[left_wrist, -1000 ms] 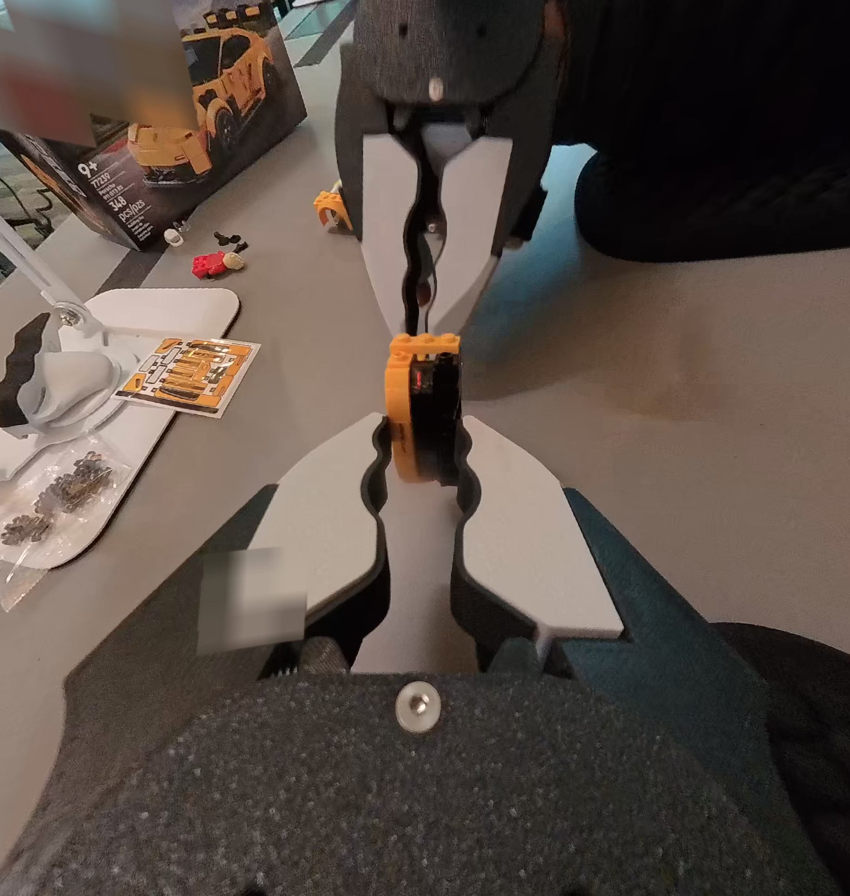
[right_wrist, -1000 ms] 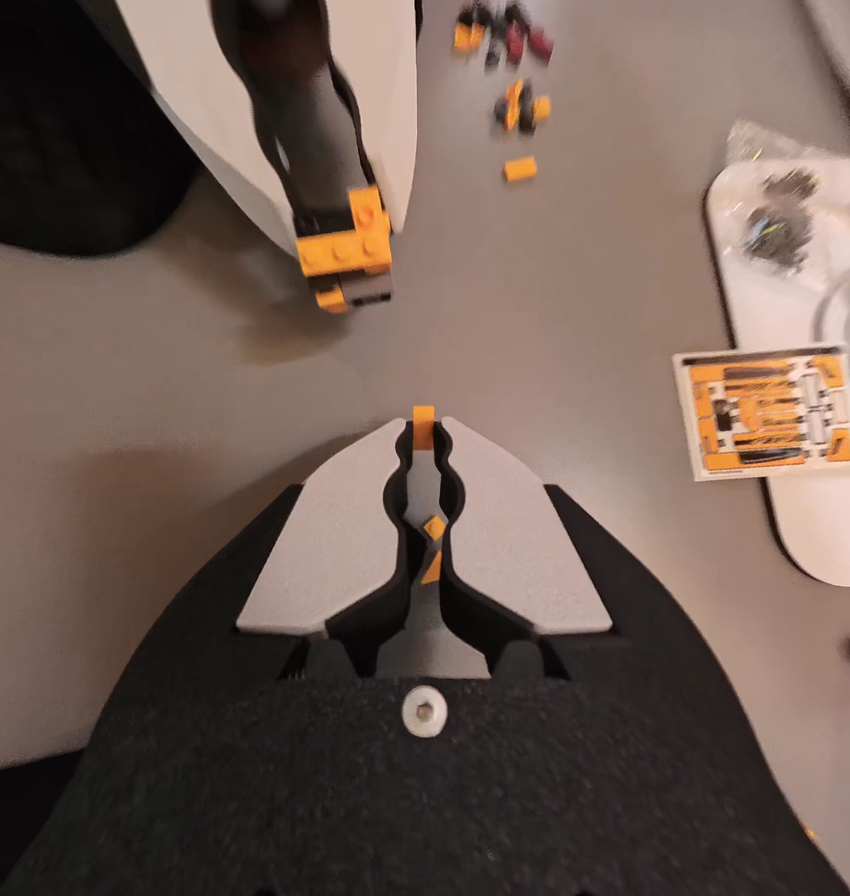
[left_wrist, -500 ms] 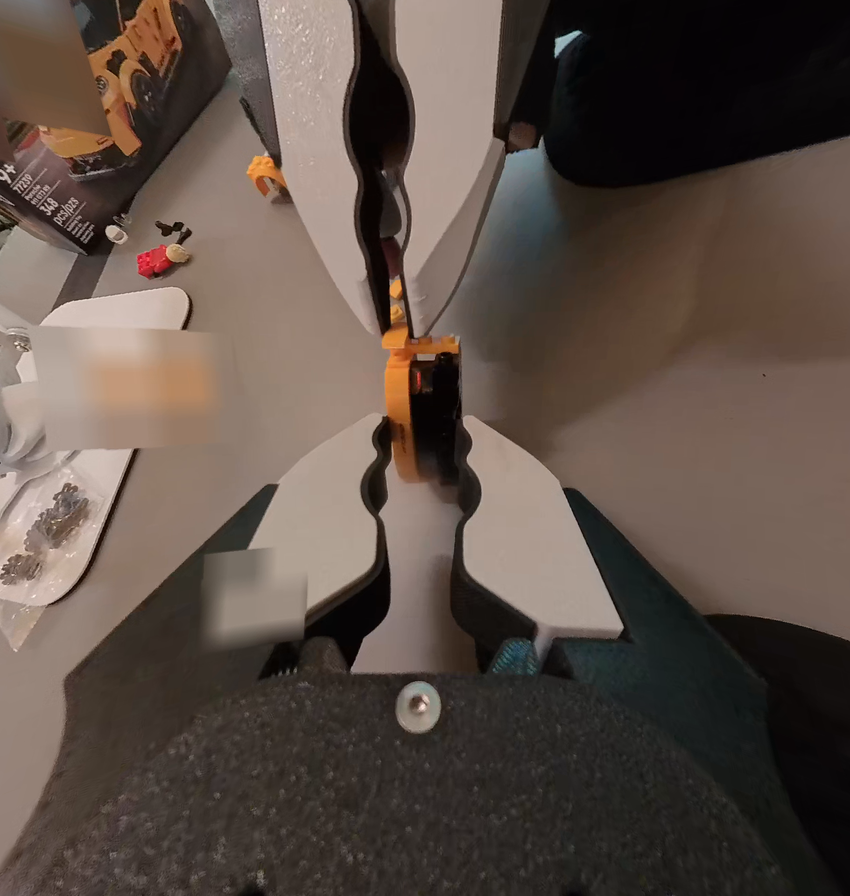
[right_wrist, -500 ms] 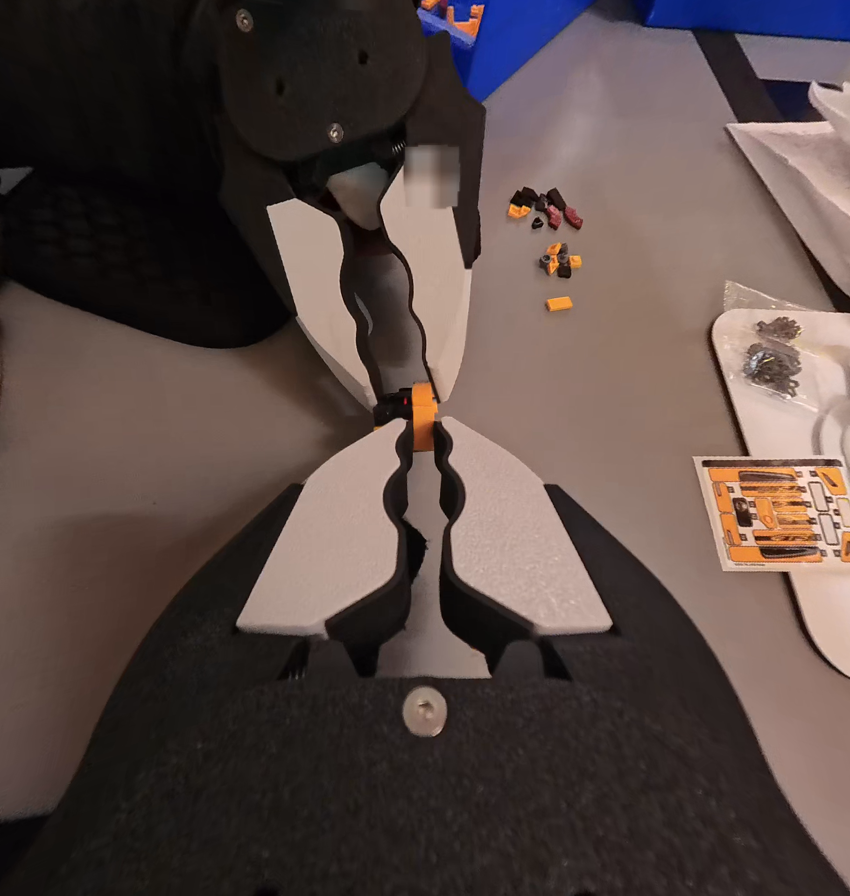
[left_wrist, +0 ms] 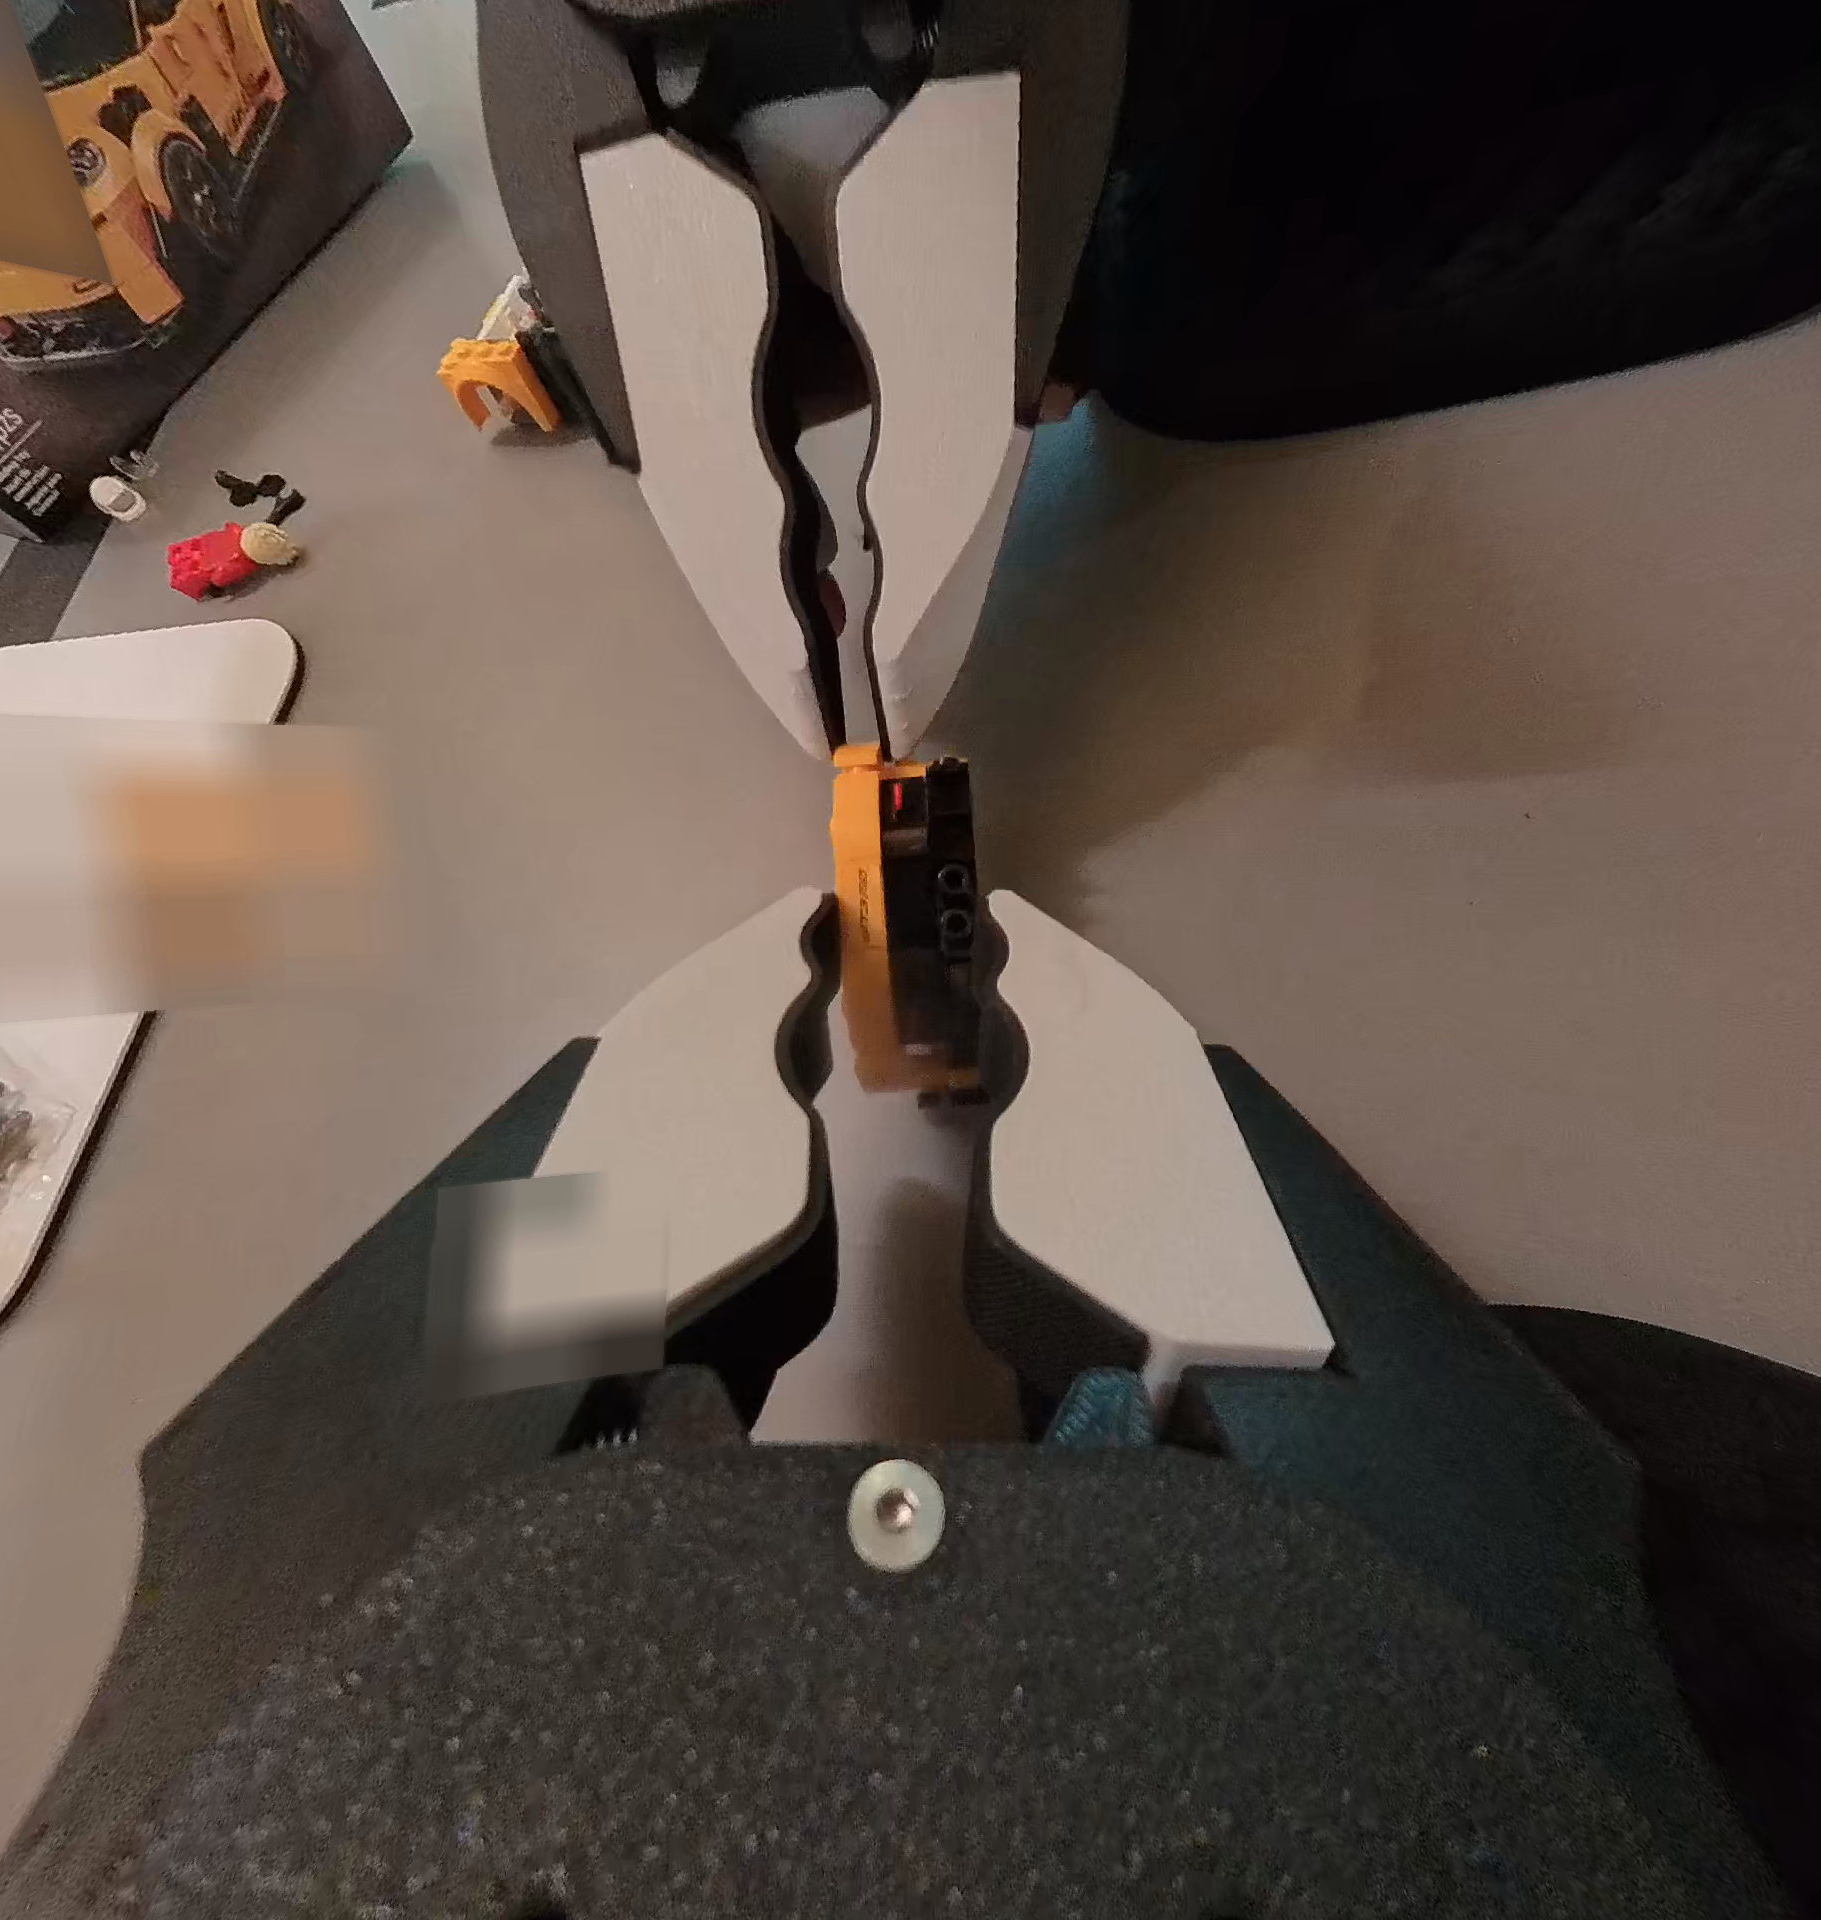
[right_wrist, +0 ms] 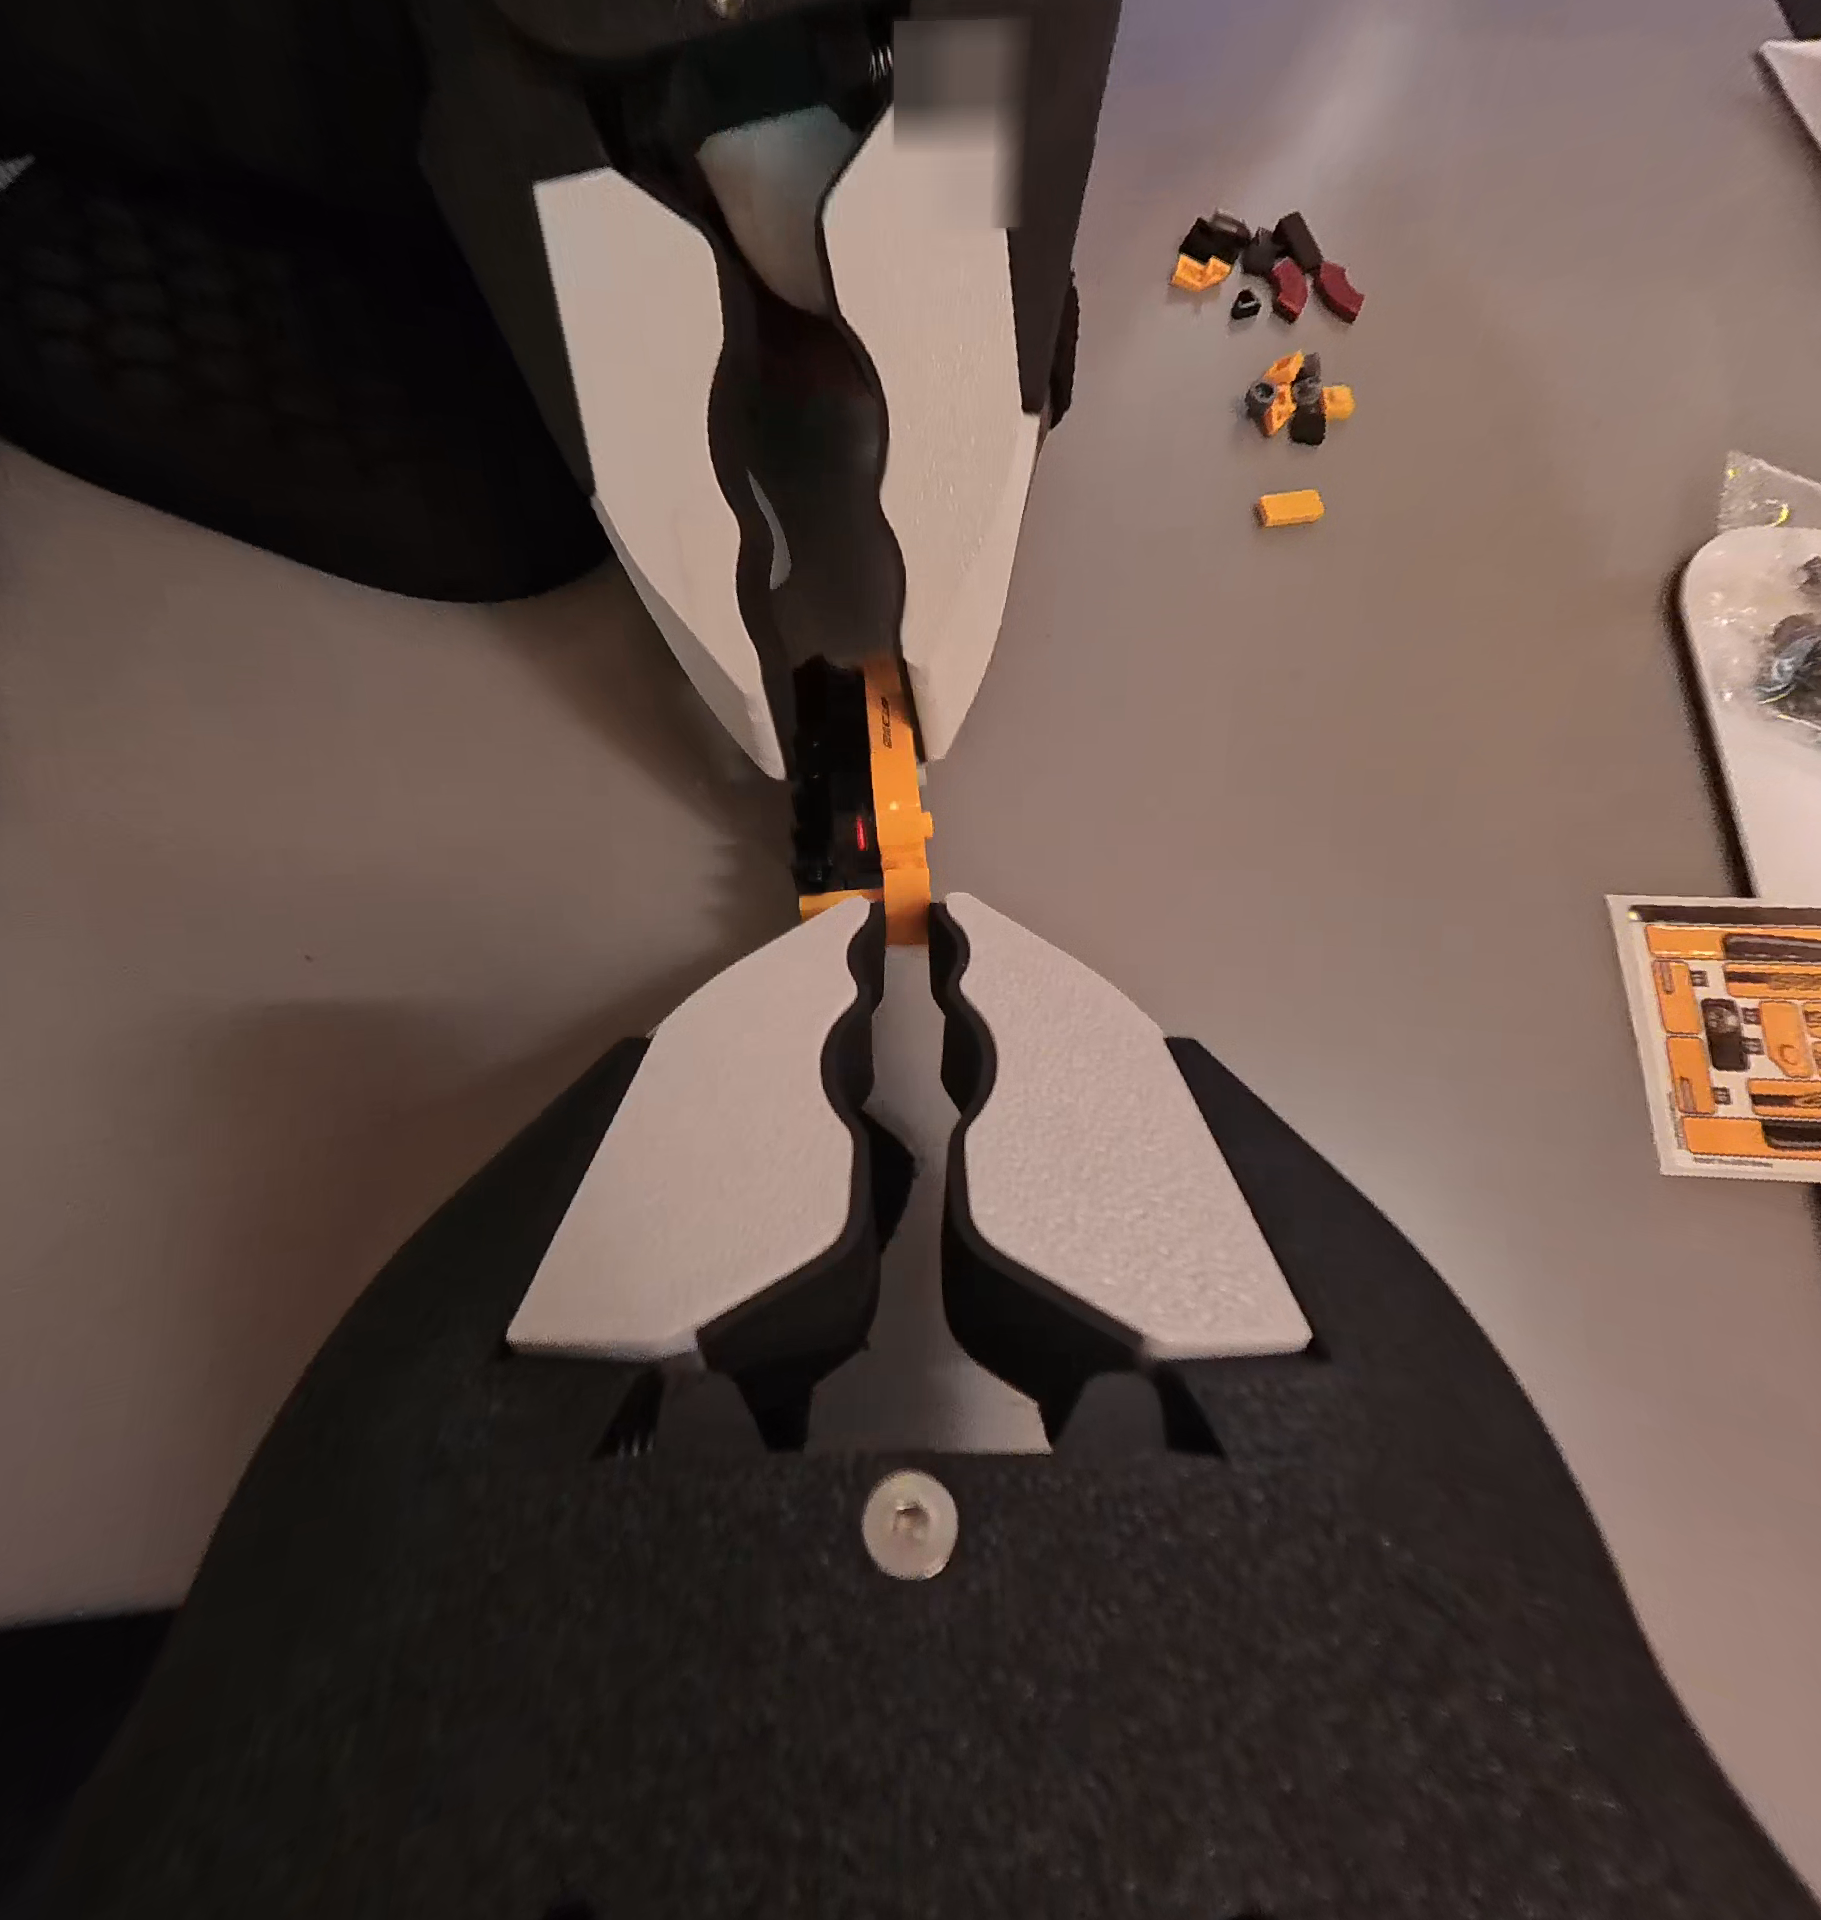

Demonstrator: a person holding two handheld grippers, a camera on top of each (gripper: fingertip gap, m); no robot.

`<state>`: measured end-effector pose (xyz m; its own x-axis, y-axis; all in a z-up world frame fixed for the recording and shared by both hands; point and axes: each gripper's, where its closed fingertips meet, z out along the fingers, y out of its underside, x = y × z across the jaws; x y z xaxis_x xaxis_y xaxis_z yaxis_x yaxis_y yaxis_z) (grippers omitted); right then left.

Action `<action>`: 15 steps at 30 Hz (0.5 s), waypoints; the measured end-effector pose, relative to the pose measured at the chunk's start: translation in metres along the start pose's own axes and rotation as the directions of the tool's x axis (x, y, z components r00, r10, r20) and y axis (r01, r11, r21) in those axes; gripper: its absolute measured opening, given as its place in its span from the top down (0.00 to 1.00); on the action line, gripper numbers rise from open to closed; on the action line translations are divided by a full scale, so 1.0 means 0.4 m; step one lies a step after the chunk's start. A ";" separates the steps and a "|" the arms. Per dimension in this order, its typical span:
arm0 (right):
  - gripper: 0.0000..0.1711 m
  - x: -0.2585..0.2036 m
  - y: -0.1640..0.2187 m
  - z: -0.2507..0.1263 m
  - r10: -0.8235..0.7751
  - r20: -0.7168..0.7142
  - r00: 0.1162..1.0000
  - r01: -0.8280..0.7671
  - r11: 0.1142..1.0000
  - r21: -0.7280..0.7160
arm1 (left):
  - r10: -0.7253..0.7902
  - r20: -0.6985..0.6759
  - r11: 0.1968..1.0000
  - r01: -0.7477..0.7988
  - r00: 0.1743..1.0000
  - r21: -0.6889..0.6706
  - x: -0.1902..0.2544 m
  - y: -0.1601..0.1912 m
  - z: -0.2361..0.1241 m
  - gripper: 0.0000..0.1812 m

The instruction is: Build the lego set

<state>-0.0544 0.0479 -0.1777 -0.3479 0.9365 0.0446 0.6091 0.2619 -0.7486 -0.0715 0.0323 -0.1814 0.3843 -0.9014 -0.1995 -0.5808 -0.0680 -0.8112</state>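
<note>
While dim warm light falls on the smooth grey desk [left_wrist: 1405, 831], the left claw [left_wrist: 906, 914] clamps a blocky orange-and-black lego assembly [left_wrist: 901, 914] above it. Facing it, the right claw [right_wrist: 906, 914], nearly closed, pinches a small orange piece [right_wrist: 906, 914] against the assembly's end. Loose bricks [right_wrist: 1290, 343] and a glossy sticker sheet [right_wrist: 1768, 1039] lie nearby.

Opposed close wrist views, sharing the orange-black lego assembly [left_wrist: 901, 914] [right_wrist: 864, 800].

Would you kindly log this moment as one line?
left gripper: shut on orange-black assembly | right gripper: pressing orange piece on
</note>
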 end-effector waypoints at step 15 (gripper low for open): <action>0.96 -0.004 0.020 0.021 0.008 0.030 1.000 -0.008 1.000 0.011 | -0.019 -0.017 0.999 0.019 1.000 0.030 0.005 -0.017 -0.003 0.88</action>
<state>-0.0548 0.0465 -0.1894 -0.3643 0.9311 0.0190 0.6043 0.2518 -0.7559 -0.0675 0.0304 -0.1758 0.3829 -0.9071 -0.1748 -0.5515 -0.0727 -0.8310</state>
